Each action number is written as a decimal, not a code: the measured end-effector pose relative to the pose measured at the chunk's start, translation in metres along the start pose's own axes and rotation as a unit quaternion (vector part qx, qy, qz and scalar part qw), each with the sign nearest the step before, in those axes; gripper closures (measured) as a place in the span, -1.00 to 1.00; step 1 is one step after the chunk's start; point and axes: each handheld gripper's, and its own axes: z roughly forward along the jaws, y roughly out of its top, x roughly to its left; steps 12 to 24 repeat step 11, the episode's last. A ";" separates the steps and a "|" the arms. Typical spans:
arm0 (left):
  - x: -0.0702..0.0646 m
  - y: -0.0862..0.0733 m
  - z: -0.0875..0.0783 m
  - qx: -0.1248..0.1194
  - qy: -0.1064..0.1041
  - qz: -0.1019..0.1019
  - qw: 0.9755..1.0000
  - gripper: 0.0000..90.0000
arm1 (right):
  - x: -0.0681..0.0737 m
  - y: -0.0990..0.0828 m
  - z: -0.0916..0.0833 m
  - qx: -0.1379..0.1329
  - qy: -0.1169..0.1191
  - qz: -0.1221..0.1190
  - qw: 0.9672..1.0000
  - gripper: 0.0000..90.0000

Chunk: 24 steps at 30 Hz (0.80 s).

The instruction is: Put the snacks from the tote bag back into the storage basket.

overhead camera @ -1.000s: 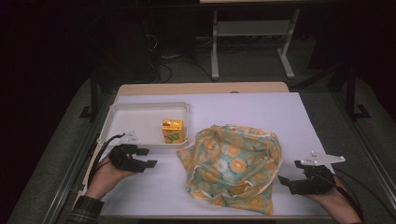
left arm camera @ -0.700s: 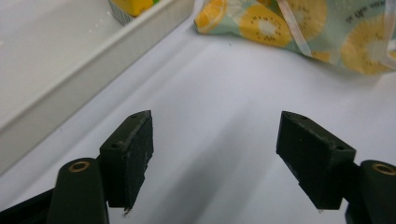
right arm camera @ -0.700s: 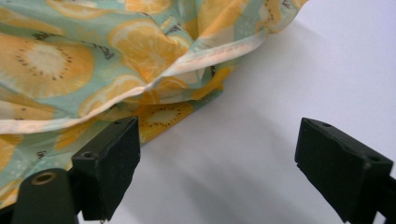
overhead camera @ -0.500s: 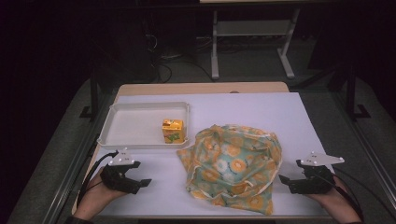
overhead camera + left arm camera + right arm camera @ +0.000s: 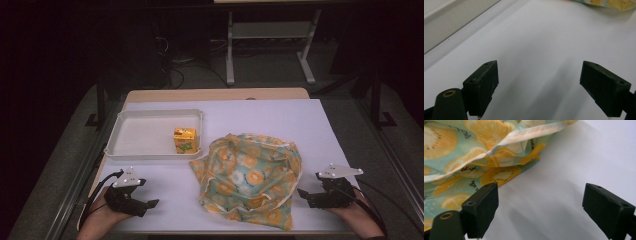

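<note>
Bag [image 5: 248,177]: teal, yellow-orange citrus print. Carton [image 5: 185,140]: orange-yellow. Tray [image 5: 130,150]: white.

- A lab-like recording space is suggested.
- A white-covered table [image 5: 280,120] is framed by metal rails [image 5: 80,185].
- Beyond it, cables [image 5: 172,60] are seen on a dark floor.

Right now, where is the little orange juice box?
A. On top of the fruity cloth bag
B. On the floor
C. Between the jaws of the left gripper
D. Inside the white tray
D: the juice box stands upright inside the white tray, near its right end, apart from the fruit-print cloth bag and from both grippers.
</note>
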 end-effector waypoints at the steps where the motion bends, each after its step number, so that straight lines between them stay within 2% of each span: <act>1: 0.000 0.000 0.000 -0.001 0.000 0.001 1.000 -0.67 | 0.000 0.000 0.000 0.002 0.000 0.000 1.000 -0.70; 24: 0.000 0.001 0.002 0.001 -0.001 0.004 1.000 -0.67 | 0.000 -0.001 0.001 0.005 0.000 0.001 1.000 -0.71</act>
